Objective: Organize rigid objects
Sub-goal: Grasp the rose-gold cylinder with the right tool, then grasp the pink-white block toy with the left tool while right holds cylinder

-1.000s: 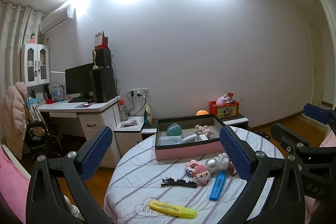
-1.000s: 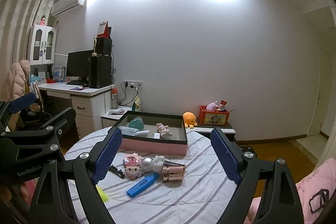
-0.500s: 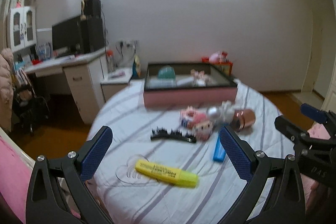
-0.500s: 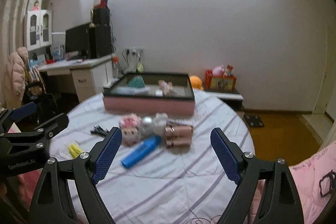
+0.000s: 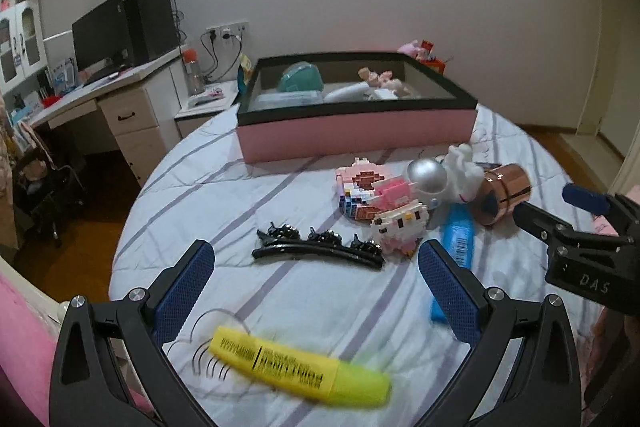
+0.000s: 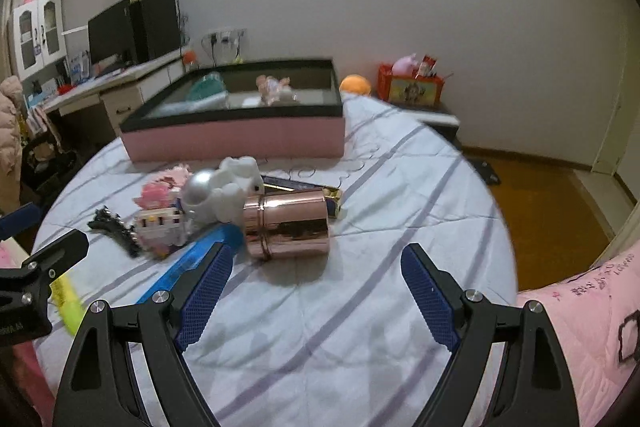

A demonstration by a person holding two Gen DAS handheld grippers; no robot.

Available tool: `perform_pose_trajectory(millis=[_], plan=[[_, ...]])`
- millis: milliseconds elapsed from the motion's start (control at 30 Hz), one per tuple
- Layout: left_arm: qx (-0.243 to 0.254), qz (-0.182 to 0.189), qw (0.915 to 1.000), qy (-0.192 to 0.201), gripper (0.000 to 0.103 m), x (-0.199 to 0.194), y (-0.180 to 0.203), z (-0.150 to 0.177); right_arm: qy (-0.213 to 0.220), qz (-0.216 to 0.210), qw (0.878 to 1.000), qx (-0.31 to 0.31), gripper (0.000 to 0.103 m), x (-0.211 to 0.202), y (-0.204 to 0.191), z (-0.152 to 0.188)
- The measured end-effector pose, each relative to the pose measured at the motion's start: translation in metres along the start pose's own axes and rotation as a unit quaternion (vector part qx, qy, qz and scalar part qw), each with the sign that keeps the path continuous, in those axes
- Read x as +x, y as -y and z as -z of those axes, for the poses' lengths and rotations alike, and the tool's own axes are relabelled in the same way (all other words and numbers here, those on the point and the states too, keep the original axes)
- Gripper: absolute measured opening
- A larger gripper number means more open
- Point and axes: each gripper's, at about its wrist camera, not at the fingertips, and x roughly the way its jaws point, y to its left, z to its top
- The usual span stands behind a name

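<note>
Both grippers, left [image 5: 316, 291] and right [image 6: 316, 291], dipped tableward, fingers wide, empty, over one highlighter [image 5: 300, 367].

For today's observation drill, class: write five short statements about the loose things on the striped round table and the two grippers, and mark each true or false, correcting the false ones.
1. The yellow highlighter pen lies on the table. True.
2. The shiny rose-gold metal cylinder stands upright. False: it lies on its side.
3. The left gripper is shut on the black hair clip. False: it is open, holding nothing.
4. The pink-sided tray with black rim already holds items. True.
5. The right gripper holds the blue flat bar. False: it is open, empty.
</note>
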Motion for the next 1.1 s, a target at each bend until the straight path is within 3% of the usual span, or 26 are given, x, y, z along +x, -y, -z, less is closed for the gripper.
perform_pose_trajectory(millis=[233,333,600,767,833,900,1100], plan=[[0.010,0.002,0.9995,-0.029,0.103,0.028,0.014,-0.010,-0.039,-0.025,0.999,-0.010,0.085,0.035,-0.004,-0.017],[0.011,0.006,0.9991,-0.042,0.103,0.038,0.022,-0.015,-0.054,-0.048,0.997,-0.016,0.055,0.045,-0.003,-0.018],[0.033,0.000,0.9971,-0.069,0.101,0.062,0.042,-0.022,-0.051,-0.055,0.997,-0.011,0.055,0.042,0.007,-0.017],[0.040,0.020,0.9953,-0.086,0.068,0.074,0.047,-0.023,-0.050,-0.063,0.997,-0.010,0.056,0.043,0.010,-0.019],[0.039,0.032,0.9954,-0.082,0.048,0.073,0.047,-0.023,-0.050,-0.066,0.997,-0.009,0.056,0.043,0.011,-0.019],[0.037,0.047,0.9950,-0.080,0.041,0.072,0.046,-0.023,-0.052,-0.069,0.996,-0.007,0.056,0.044,0.012,-0.019],[0.031,0.056,0.9957,-0.066,0.039,0.061,0.037,-0.024,-0.051,-0.066,0.996,-0.004,0.056,0.047,0.011,-0.021]])
